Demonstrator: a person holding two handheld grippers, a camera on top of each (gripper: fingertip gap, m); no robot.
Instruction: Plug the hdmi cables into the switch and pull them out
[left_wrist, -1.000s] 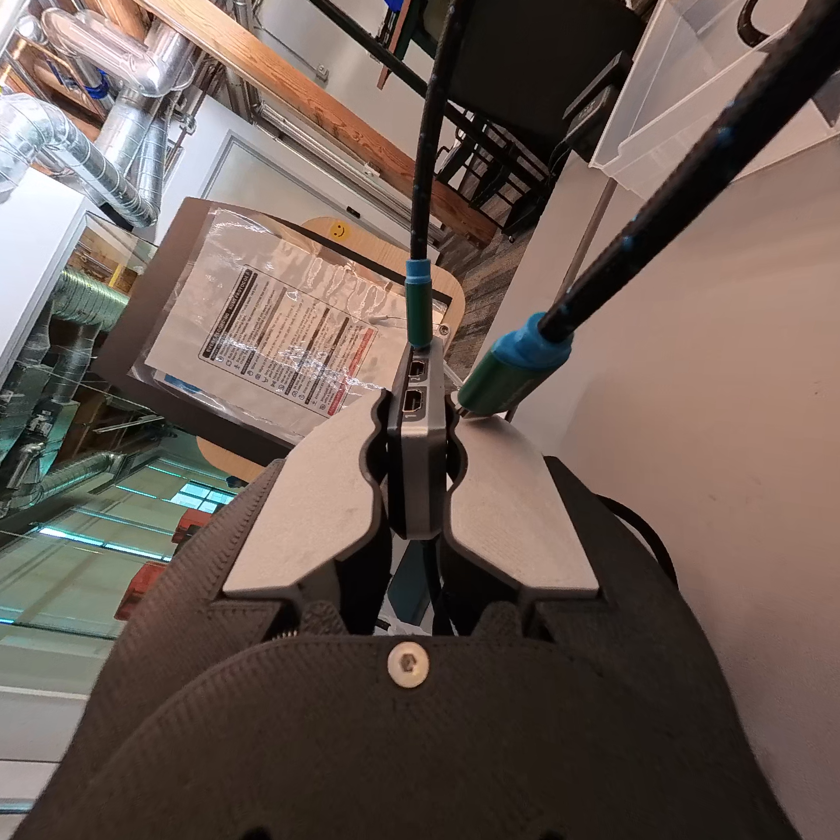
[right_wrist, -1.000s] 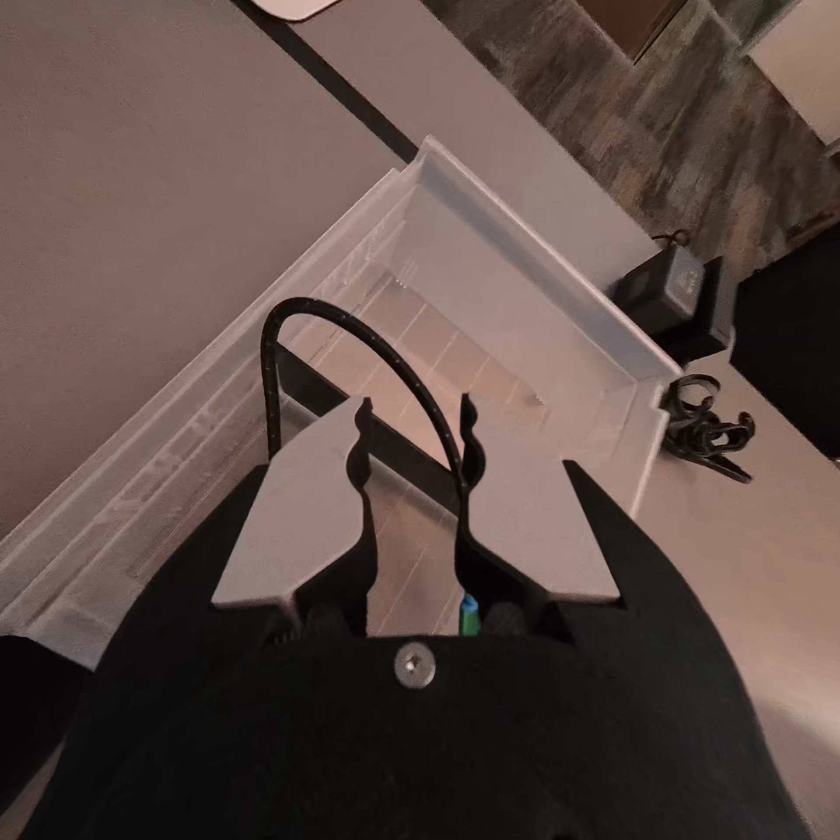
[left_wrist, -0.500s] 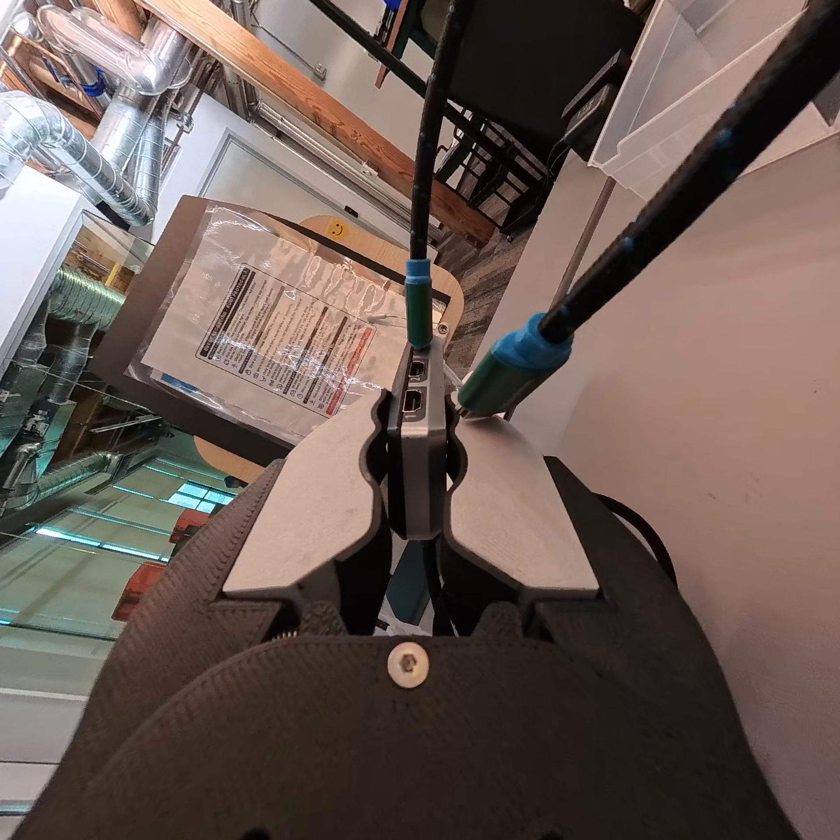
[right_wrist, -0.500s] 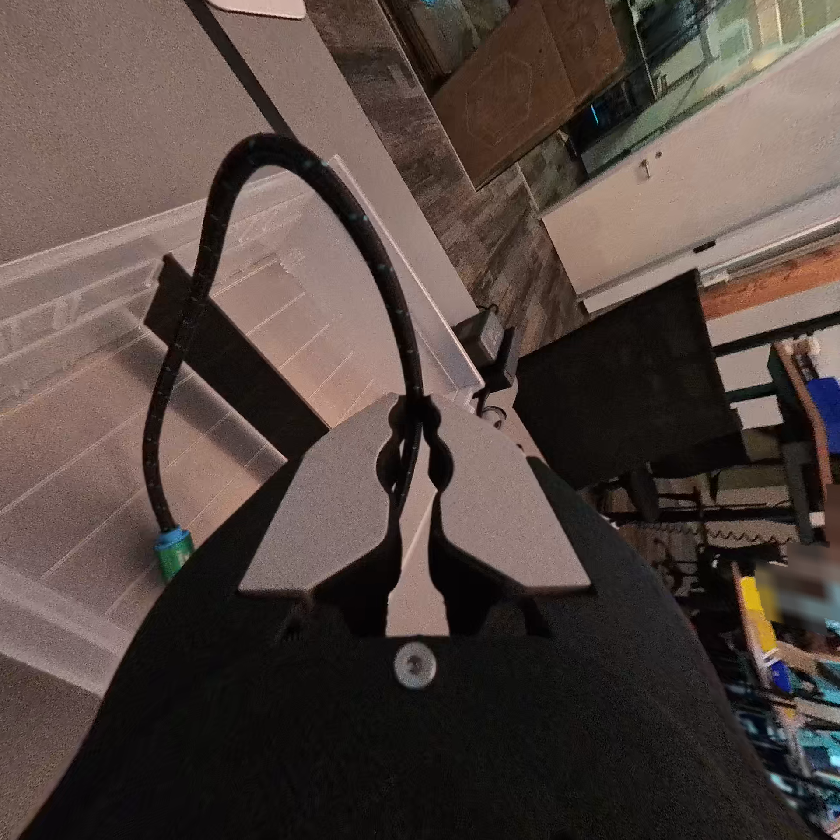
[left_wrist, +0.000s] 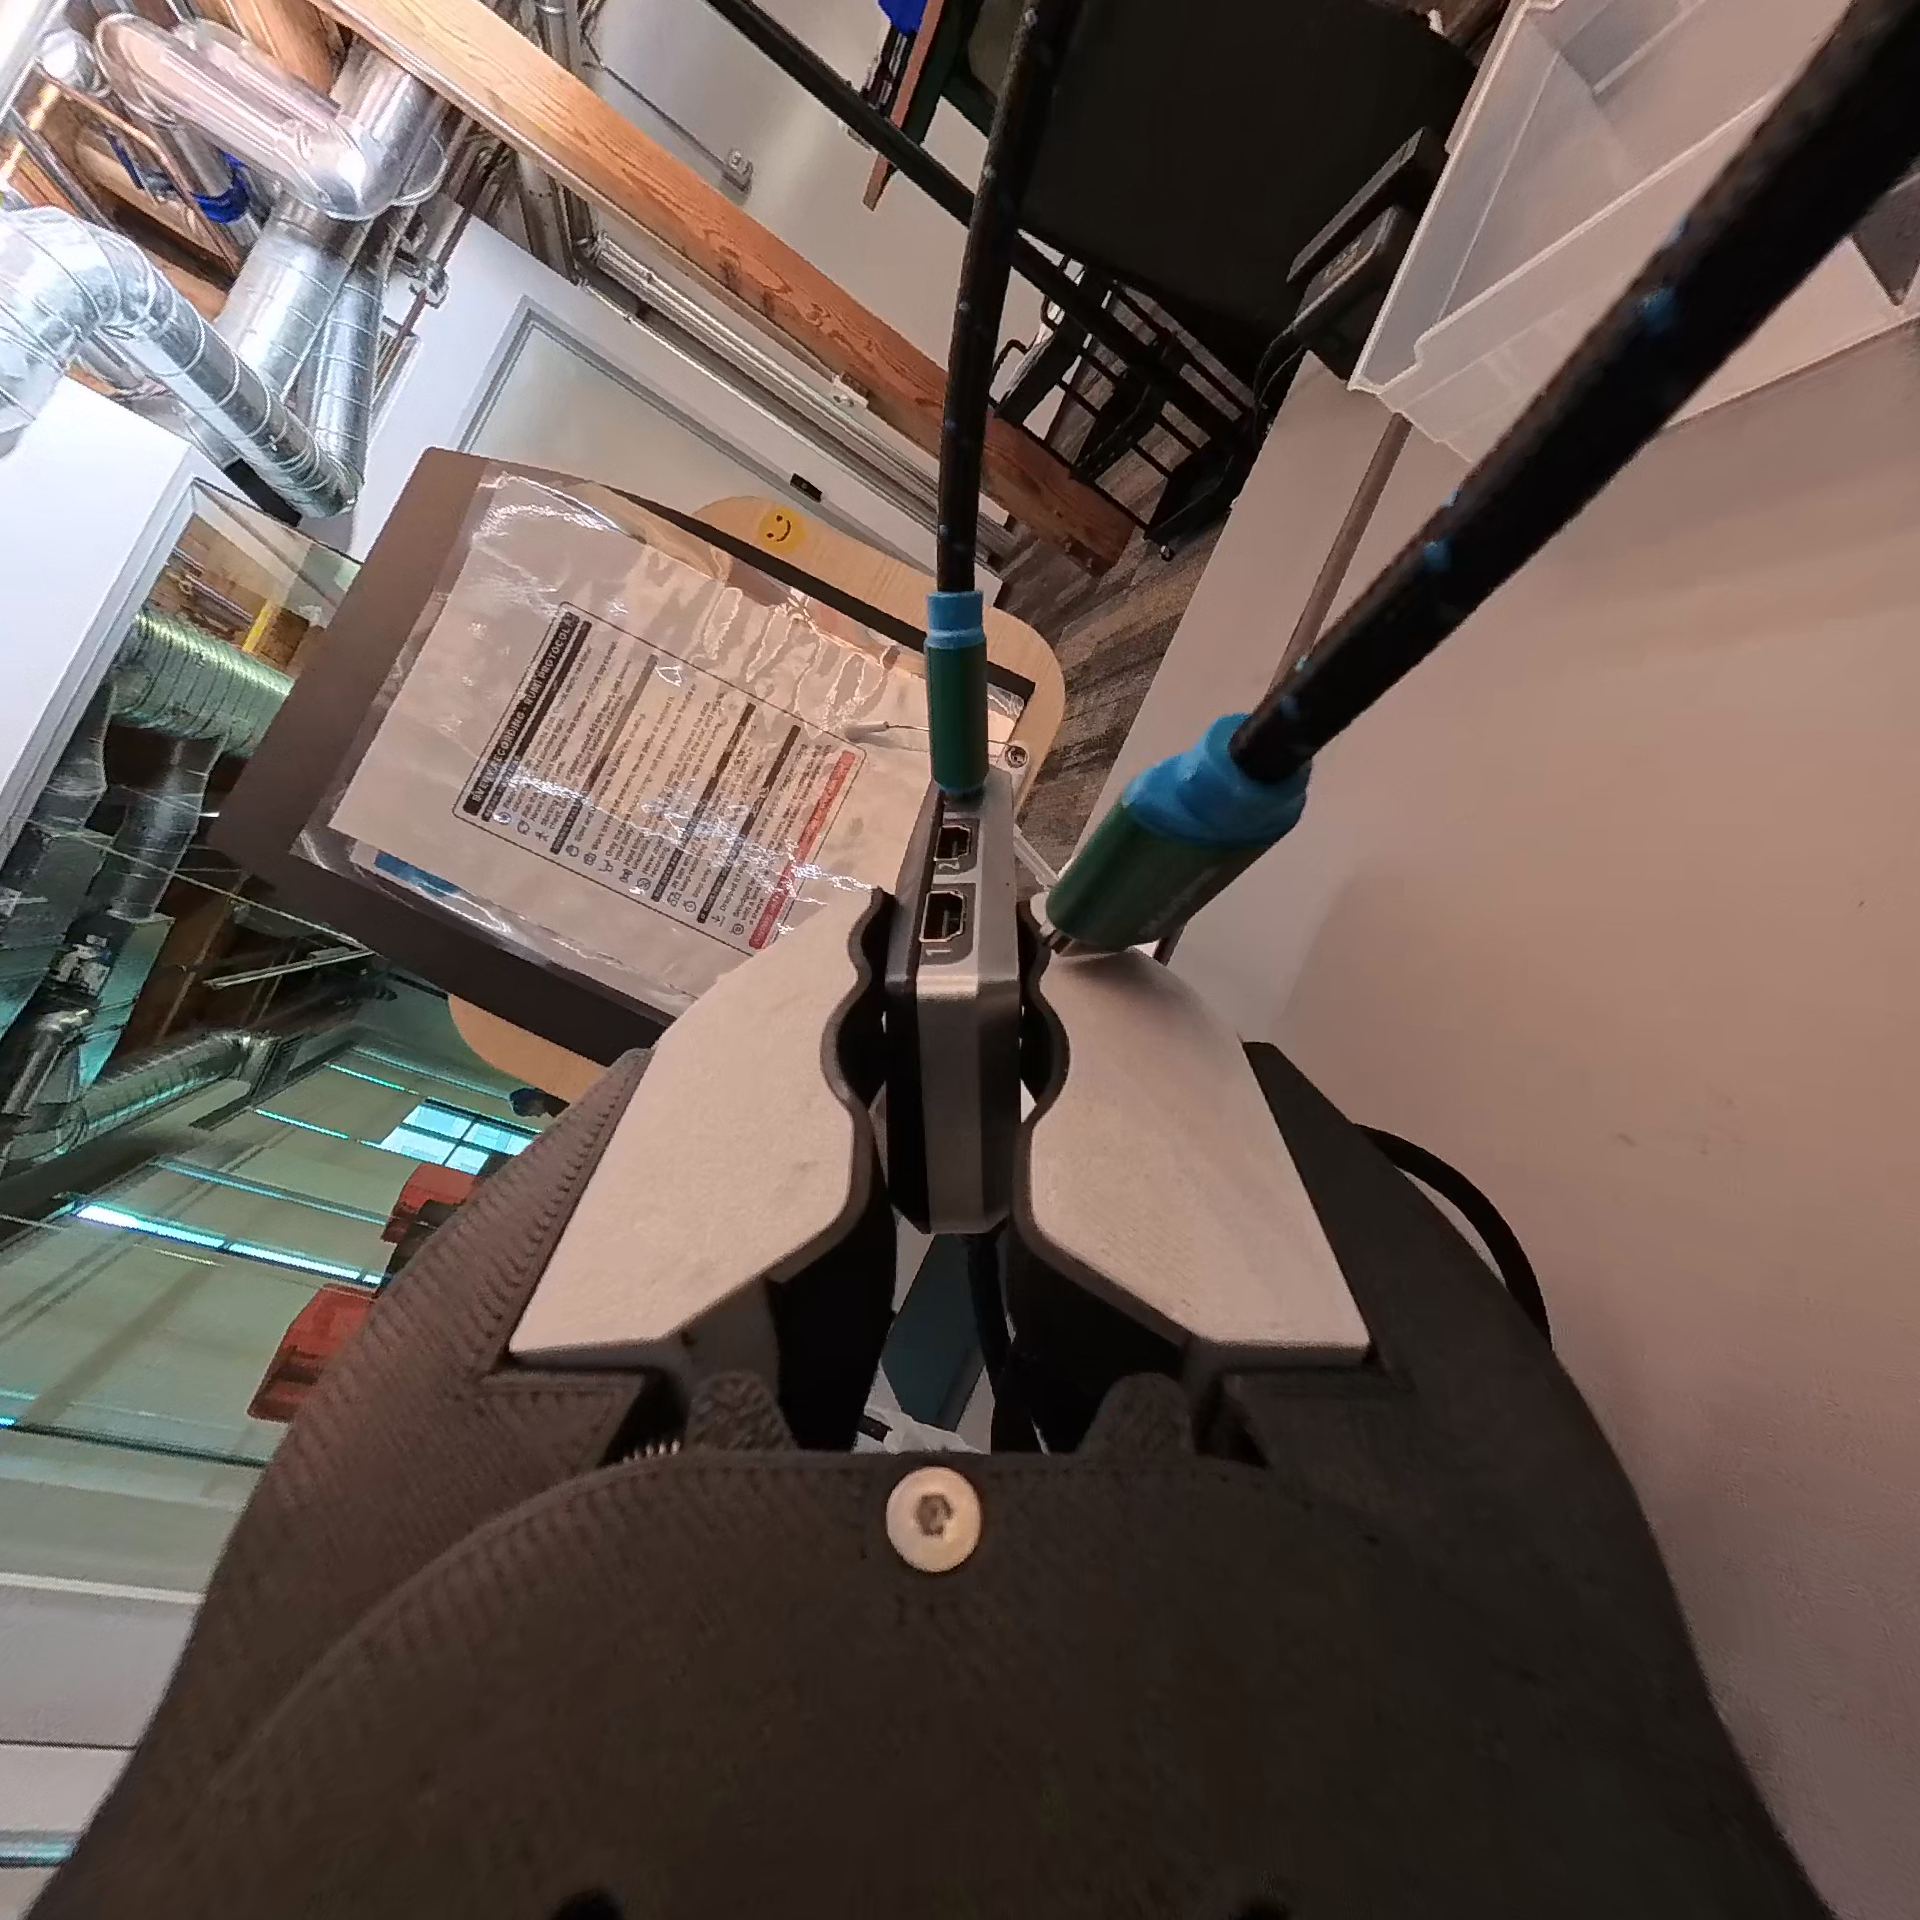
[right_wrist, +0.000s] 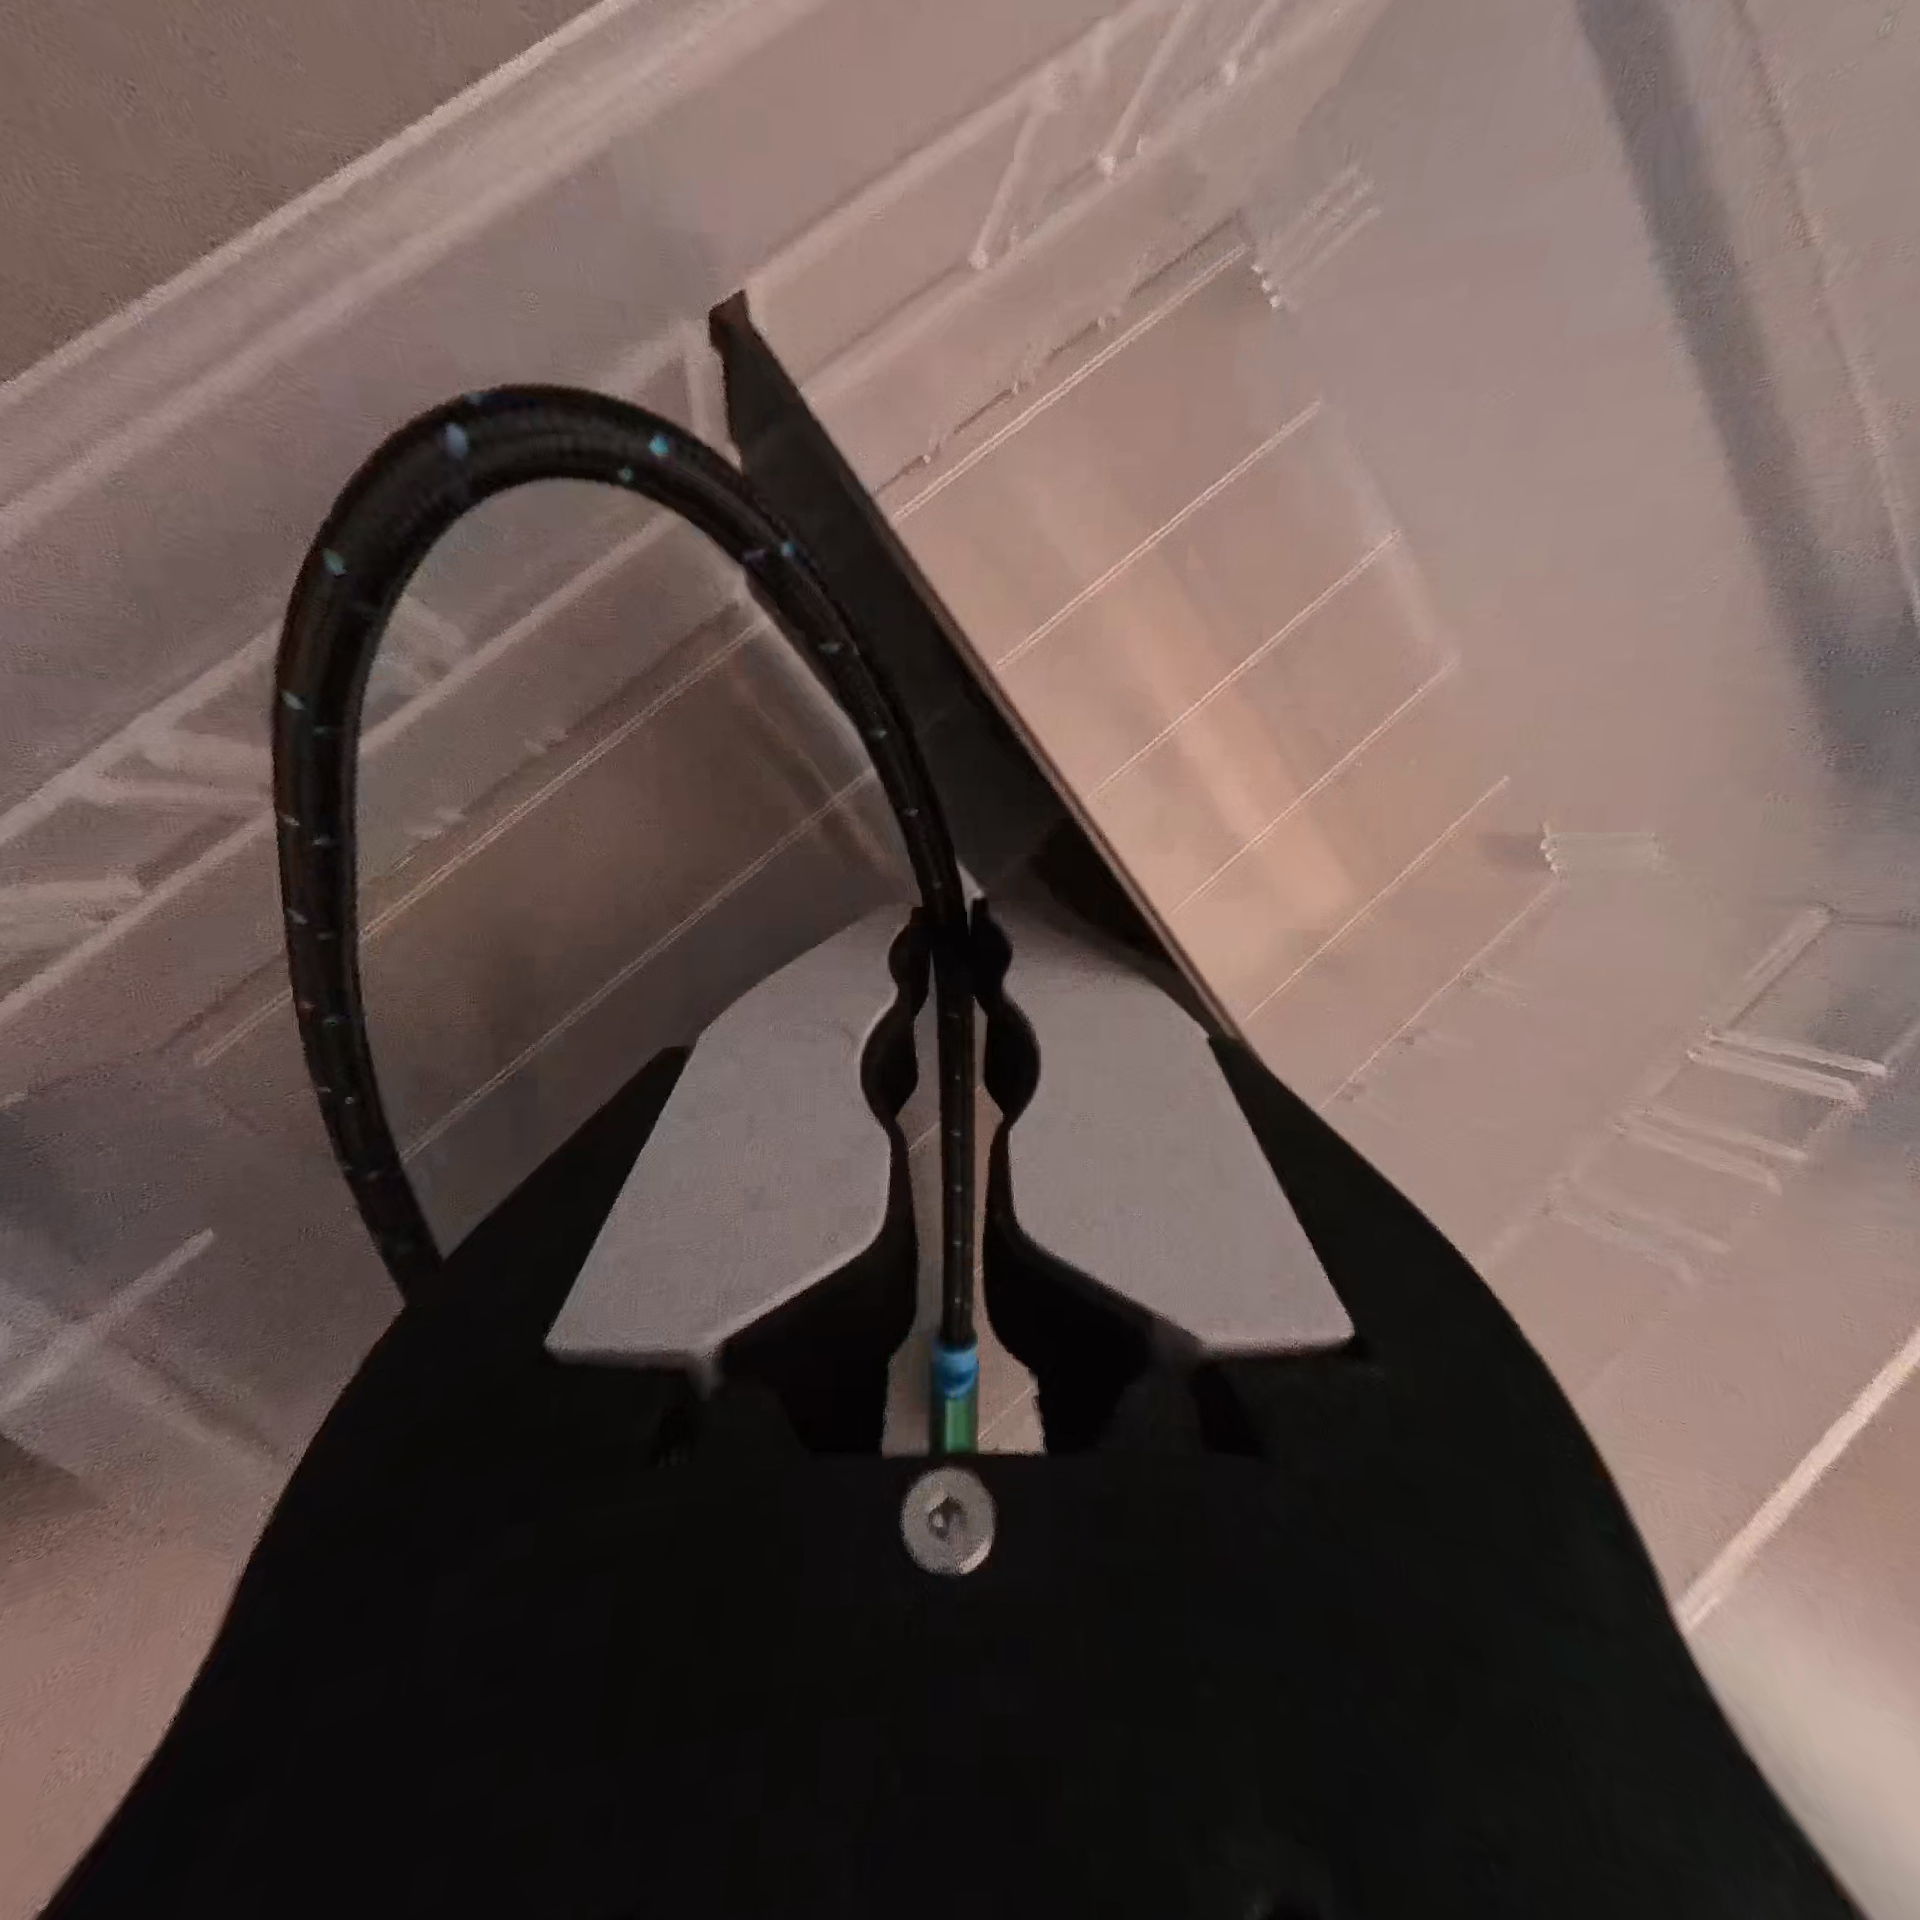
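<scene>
Over clear bin, right gripper swung back down from half a second ago – jaws pinch cable, plug dangling loose. Left gripper unchanged, clamped on switch – one plug seated, two ports free; insertion likely next.

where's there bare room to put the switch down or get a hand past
Free: the pale tabletop right of the left gripper, running up to the clear bin, and the clear bin's floor beyond the right gripper. Crowded: above the switch, where a plugged connector and a second cable's connector cross.
</scene>
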